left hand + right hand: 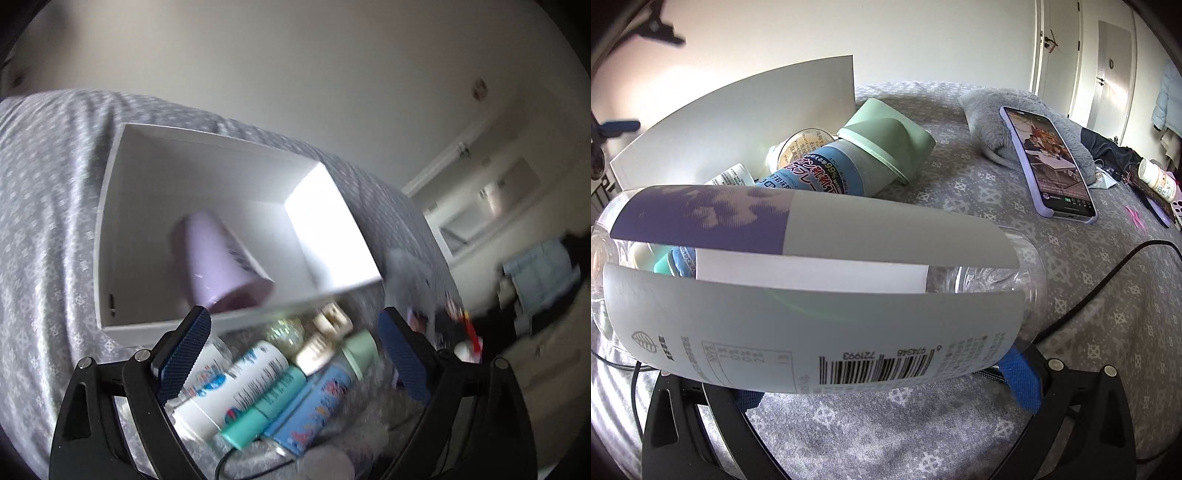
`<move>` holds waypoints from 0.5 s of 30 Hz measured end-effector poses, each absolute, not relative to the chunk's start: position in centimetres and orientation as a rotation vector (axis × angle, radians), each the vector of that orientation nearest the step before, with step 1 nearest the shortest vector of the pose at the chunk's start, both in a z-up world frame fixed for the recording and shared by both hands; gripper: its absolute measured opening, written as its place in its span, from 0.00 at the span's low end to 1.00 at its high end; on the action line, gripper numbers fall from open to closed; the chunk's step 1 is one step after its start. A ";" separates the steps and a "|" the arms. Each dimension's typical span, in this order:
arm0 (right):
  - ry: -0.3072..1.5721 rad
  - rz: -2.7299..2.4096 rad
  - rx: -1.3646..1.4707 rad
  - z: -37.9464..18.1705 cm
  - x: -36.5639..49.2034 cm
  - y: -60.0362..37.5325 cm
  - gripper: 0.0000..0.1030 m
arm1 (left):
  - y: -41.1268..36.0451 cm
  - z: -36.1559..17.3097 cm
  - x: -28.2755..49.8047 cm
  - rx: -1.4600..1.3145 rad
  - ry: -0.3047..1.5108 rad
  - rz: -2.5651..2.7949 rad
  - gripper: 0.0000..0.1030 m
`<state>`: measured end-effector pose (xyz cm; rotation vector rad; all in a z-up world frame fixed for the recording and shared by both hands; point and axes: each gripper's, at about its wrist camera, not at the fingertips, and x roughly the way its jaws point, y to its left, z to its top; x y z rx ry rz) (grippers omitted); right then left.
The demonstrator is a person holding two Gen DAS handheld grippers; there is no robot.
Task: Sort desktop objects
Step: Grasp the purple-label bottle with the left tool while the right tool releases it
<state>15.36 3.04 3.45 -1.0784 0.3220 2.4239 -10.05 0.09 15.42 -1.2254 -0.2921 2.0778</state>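
With only the lilac cup (221, 262) lying in the white box (110, 206), the right gripper (886, 384) is holding a clear bottle (812, 288) while the left gripper (295, 354), jaws wide and empty, is hovering over the remaining bottles (258, 376).

The left hand-held gripper (295, 350) fills the bottom of its own view, tilted downward, its two blue-padded fingers (184, 354) spread wide with nothing pressed between the pads. The right hand-held gripper (886, 384) sits low in its view, also angled down; one blue pad (1021, 380) shows at lower right, pressed against a clear bottle (812, 295) lying crosswise between the fingers.
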 end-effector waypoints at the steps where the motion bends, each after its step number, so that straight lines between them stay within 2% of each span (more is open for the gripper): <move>1: 0.322 2.424 -1.079 3.4 15.2 3.0 1.00 | 1.5 15.8 -9.0 -1.219 -0.166 2.011 0.89; 5: 0.323 2.424 -1.078 3.5 15.5 2.9 1.00 | 6.1 15.5 -2.9 -1.183 0.283 1.654 0.91; 8: 0.322 2.423 -1.078 3.5 15.4 2.9 1.00 | 7.8 14.2 -0.6 -1.197 0.490 1.526 0.91; 15: 0.323 2.423 -1.076 3.5 15.1 3.2 1.00 | 8.2 11.9 1.2 -1.246 0.594 1.341 0.90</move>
